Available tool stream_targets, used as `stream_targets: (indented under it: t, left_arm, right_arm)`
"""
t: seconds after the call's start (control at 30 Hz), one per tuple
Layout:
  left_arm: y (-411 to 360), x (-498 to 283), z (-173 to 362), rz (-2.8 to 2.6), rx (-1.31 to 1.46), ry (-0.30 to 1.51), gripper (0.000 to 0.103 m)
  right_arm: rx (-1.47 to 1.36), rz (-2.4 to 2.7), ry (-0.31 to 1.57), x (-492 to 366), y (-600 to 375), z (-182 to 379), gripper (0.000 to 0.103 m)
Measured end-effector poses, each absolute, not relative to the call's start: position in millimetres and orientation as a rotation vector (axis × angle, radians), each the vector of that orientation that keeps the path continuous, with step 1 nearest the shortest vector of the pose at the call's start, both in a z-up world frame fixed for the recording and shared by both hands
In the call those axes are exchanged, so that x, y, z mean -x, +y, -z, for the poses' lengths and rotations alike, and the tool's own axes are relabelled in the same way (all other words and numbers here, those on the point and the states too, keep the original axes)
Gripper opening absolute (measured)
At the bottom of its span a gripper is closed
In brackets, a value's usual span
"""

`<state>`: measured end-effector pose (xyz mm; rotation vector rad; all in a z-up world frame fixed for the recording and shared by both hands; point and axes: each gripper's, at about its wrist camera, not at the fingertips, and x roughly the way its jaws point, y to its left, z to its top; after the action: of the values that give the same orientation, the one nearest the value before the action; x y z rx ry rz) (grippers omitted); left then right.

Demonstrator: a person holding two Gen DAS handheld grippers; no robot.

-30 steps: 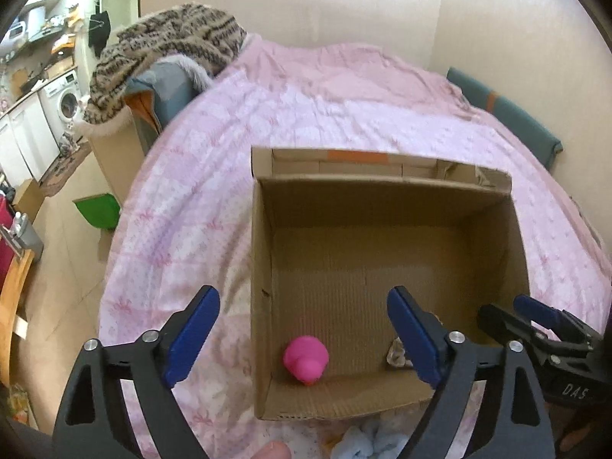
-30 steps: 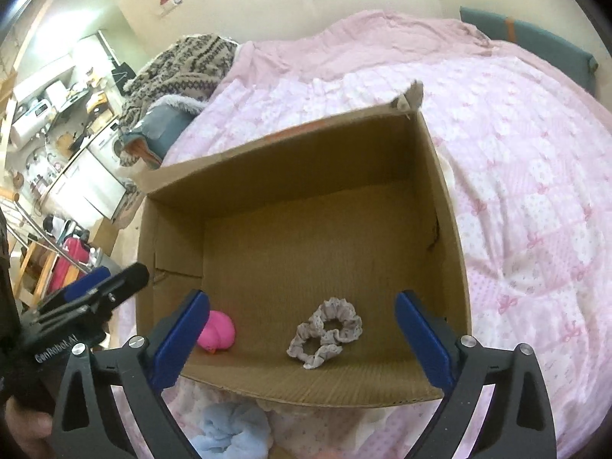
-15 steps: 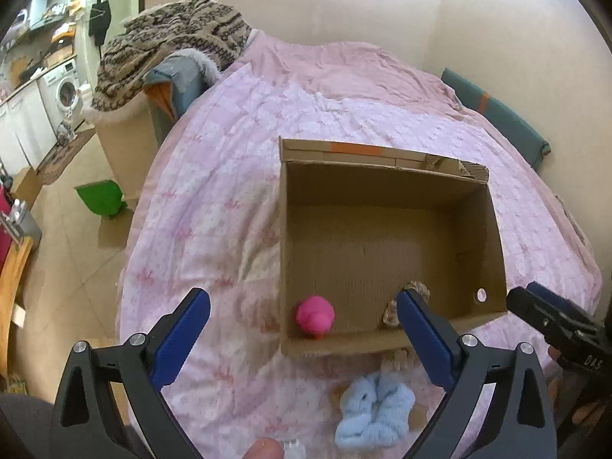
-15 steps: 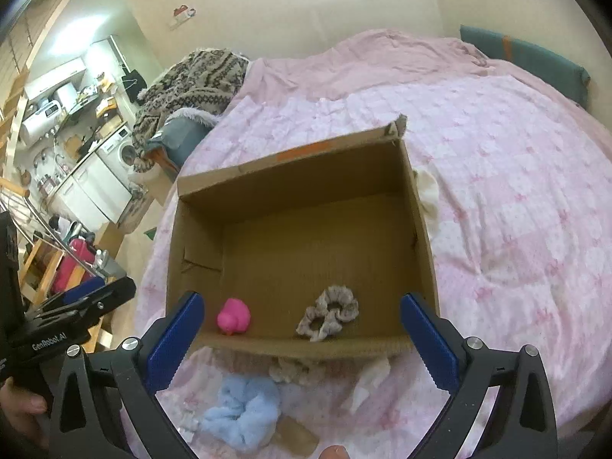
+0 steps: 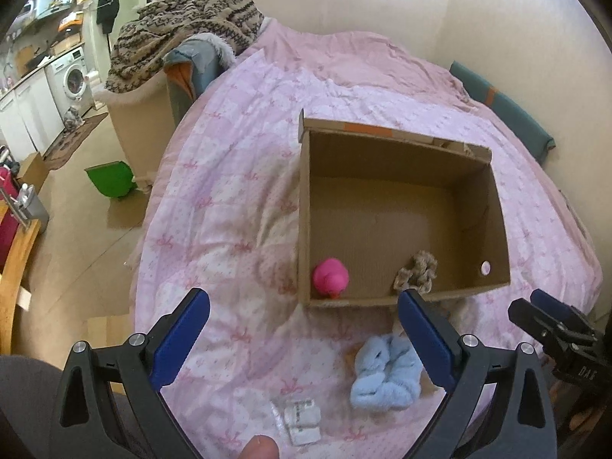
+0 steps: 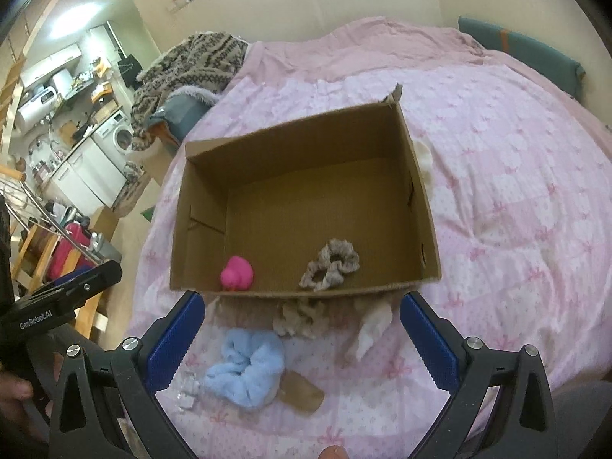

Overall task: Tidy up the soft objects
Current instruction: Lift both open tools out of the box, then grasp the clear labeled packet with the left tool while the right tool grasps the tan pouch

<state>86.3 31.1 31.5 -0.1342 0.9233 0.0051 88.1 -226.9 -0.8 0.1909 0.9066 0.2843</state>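
An open cardboard box (image 5: 497,214) (image 6: 424,206) sits on the pink bedspread. Inside lie a pink soft toy (image 5: 330,276) (image 6: 237,273) and a beige scrunchie (image 5: 417,269) (image 6: 331,264). In front of the box on the bed lie a fluffy light-blue scrunchie (image 5: 386,375) (image 6: 246,365), a second beige scrunchie (image 6: 300,315), a cream soft piece (image 6: 373,329) and a tan flat piece (image 6: 300,394). My left gripper (image 5: 304,338) hangs open and empty above the bed, nearer than the box. My right gripper (image 6: 302,338) is open and empty over the loose items.
A small clear packet (image 5: 300,417) (image 6: 187,390) lies near the bed's front edge. A patterned blanket (image 5: 179,23) drapes a chair left of the bed. A green bin (image 5: 111,179) stands on the floor, with kitchen units and a washing machine (image 5: 74,76) beyond.
Both grippers have pulled back and up from the box. The box looks smaller, and the blue scrunchie and other loose items in front of it have come into view.
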Motion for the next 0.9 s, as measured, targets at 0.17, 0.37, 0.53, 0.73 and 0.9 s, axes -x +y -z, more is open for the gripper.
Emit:
stream_targets:
  t: [0.17,0.37,0.53,0.73,0.9]
  left_arm:
    - [37,-80,-22,-0.031,0.151,0.941,0.098]
    - [53,-74,-14,-0.083,0.208,0.969,0.098]
    - [61,-72,-2,-0.11,0.222,1.007,0.098]
    - [74,-82,23,-0.178,0.228,1.127,0.098]
    - [72,-88,62,-0.136,0.241,1.301,0.098]
  right_arm:
    - [-0.19,-0.289,0.93,-82,-223,7,0.103]
    - [-0.174,-0.293,0.961,-76,-219,14,0.103]
    - [-0.184,-0.285,0.98,-75,-221,19,0.103]
    - [-0.202,-0.233,1.012,-82,-224,32,0.103]
    - [-0.216,-0.201,1.072,-89,-232,47,0.103]
